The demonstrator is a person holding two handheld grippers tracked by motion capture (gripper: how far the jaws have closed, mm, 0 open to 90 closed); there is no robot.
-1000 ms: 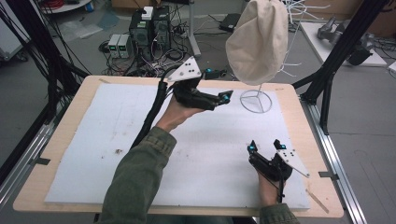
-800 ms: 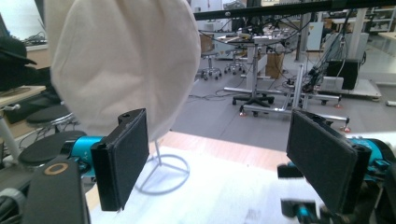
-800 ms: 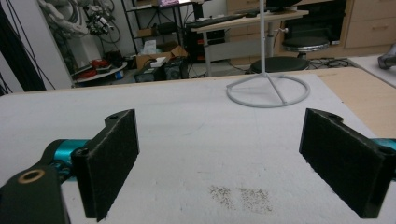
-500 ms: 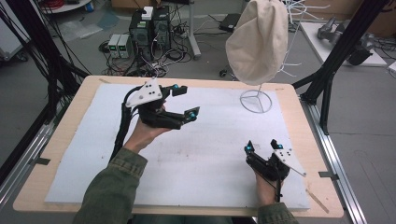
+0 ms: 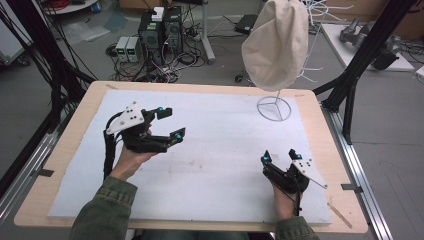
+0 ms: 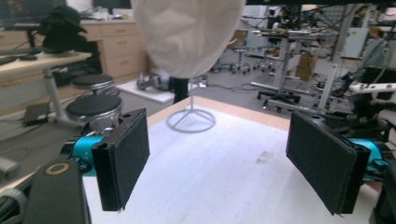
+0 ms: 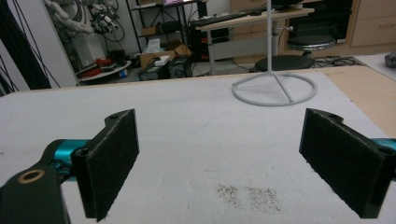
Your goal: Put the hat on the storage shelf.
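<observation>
A cream cloth hat hangs on a white wire stand at the table's far right. My left gripper is held above the white mat at the left, jaws wide apart and empty, pointing toward the stand. In the left gripper view the hat and the stand's ring base lie ahead beyond the open gripper. My right gripper rests near the front right of the mat, open and empty. The right gripper view shows the stand base far ahead of the open gripper.
The wooden table edge frames the mat. Black frame posts rise at the right and left. Computers and cables sit on the floor behind the table. A faint grey smudge marks the mat near the right gripper.
My left gripper has pulled back from near the stand toward the left and nearer the person, still open. The right gripper has barely moved.
</observation>
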